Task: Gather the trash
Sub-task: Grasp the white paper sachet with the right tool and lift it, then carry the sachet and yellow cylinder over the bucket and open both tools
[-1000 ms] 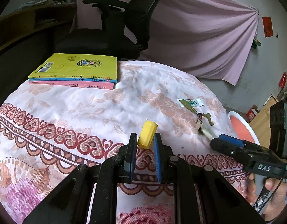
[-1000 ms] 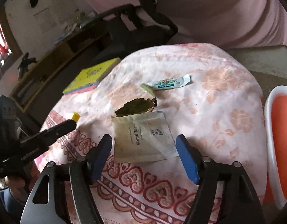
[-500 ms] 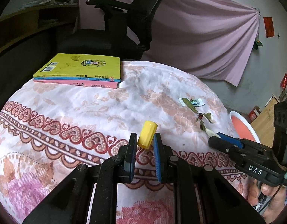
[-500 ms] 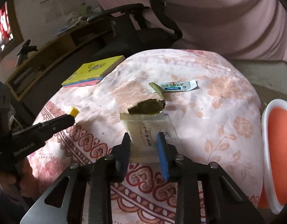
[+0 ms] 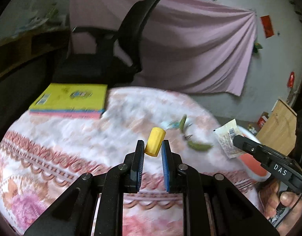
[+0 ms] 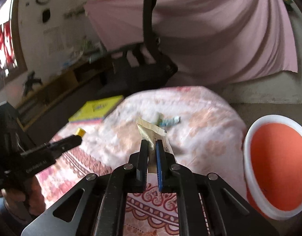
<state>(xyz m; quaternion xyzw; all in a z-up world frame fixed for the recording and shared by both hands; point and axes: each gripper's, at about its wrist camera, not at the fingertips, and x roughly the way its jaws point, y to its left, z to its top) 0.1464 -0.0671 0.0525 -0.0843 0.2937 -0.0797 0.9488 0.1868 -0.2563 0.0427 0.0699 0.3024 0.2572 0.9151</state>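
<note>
**Both grippers loaded, bin next**

Pink drapery hangs behind a round table [image 5: 58, 153] under a floral cloth, with a black office chair [image 5: 119, 59] past its far edge. Taking the orange bin [image 6: 278, 165] with the white rim as the landmark: it stands off the table's edge, on the right-hand side, close to the right gripper.

The right gripper [image 6: 151, 147] is clamped on a flat paper sachet [image 6: 151, 132], which stands up crumpled from between its jaws, clear of the cloth. The left gripper [image 5: 152, 147], farther from the bin, pinches a small yellow cap [image 5: 155, 144] tilted between its fingertips.

Judging by this, the pick-up step is finished for these two pieces and the carry to the bin is in hand. The next move calls for swinging each load over the bin's mouth before letting go; the sachet is light and may flutter, so a low release looks wise.

Left on the cloth, away from the bin towards the table's middle, lie green leaves [image 5: 199, 146] and a small blue-and-white wrapper [image 6: 168, 121]. A stack of books [image 5: 72, 100] with a yellow cover sits at the far side from the bin. Nothing seems to block the way to the bin.
</note>
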